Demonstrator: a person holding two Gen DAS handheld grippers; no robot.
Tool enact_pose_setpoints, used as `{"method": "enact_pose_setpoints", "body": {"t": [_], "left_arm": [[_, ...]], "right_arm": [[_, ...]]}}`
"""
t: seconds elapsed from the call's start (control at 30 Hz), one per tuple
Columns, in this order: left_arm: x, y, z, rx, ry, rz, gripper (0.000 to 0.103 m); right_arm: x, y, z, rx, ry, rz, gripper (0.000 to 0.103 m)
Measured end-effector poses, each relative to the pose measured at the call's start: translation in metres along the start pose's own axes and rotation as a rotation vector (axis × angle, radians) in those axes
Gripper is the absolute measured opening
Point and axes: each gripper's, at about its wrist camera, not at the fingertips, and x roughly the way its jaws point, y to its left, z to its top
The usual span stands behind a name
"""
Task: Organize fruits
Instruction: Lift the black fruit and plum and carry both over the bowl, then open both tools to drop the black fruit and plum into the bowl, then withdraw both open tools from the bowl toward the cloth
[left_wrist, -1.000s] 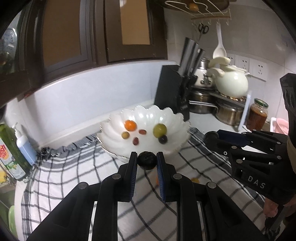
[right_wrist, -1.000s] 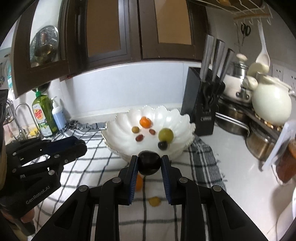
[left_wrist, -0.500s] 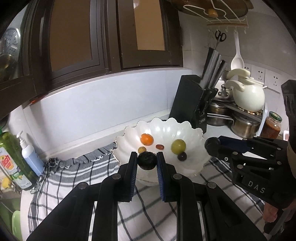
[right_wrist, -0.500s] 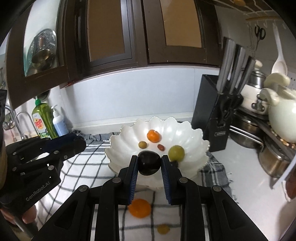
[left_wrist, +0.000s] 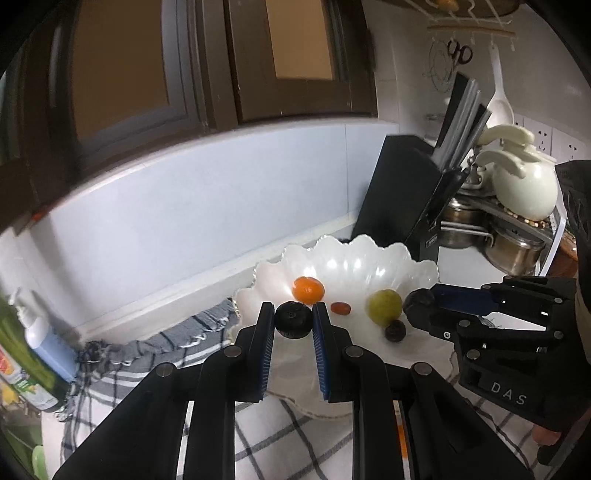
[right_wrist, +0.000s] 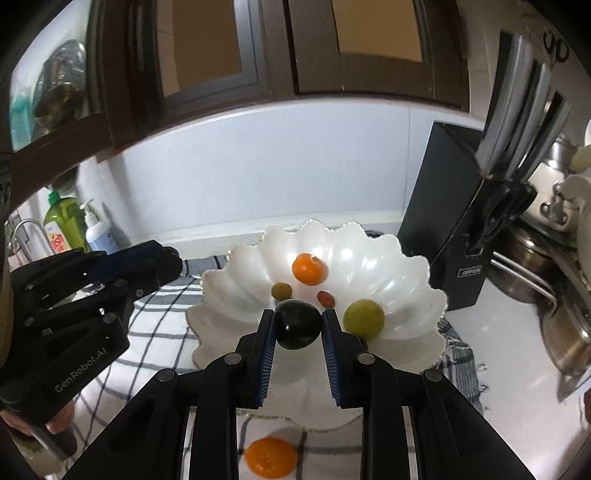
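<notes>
1. A checked cloth (right_wrist: 155, 321) covers the counter, a knife block (right_wrist: 443, 229) standing behind at the right.
2. A white scalloped bowl (right_wrist: 406, 280) sits on the cloth, holding an orange (right_wrist: 308, 268), a green fruit (right_wrist: 364, 318), an olive-coloured one (right_wrist: 282, 291) and a red one (right_wrist: 326, 298).
3. The right gripper (right_wrist: 298, 325), above the bowl's near rim, is clamped on a dark plum (right_wrist: 298, 324).
4. The left gripper (left_wrist: 293, 321), at the bowl's left edge, is pinched on a blueberry (left_wrist: 293, 319).
5. A second orange (right_wrist: 270, 458) lies on the cloth, outside the bowl.
</notes>
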Motion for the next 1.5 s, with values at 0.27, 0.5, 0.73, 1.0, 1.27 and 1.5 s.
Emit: {"method": "enact_pose_setpoints", "body": {"t": [0.27,0.5,0.73,1.0,1.27,1.5], "left_arm": [[0.052,0.003,-0.001,0.006,0.140,-0.035,0.022],[0.087,0.005,-0.009,-0.009,0.238,-0.057,0.022],[0.102,0.005,-0.011,-0.022,0.278,-0.063,0.031],[0.094,0.005,-0.011,-0.018,0.278,-0.032,0.054],[0.058,0.003,-0.007,-0.006,0.216,0.015,0.073],[0.015,0.002,-0.006,-0.006,0.143,0.023,0.083]], "right_arm": [[0.036,-0.011,0.007,0.020,0.073,-0.013,0.026],[0.061,-0.015,0.005,0.005,0.132,-0.033,0.026],[0.074,-0.020,0.000,0.021,0.173,-0.025,0.027],[0.061,-0.024,-0.001,0.041,0.148,-0.053,0.036],[0.028,-0.020,-0.002,0.026,0.086,-0.093,0.042],[-0.010,-0.015,-0.003,0.034,0.019,-0.115,0.042]]}}
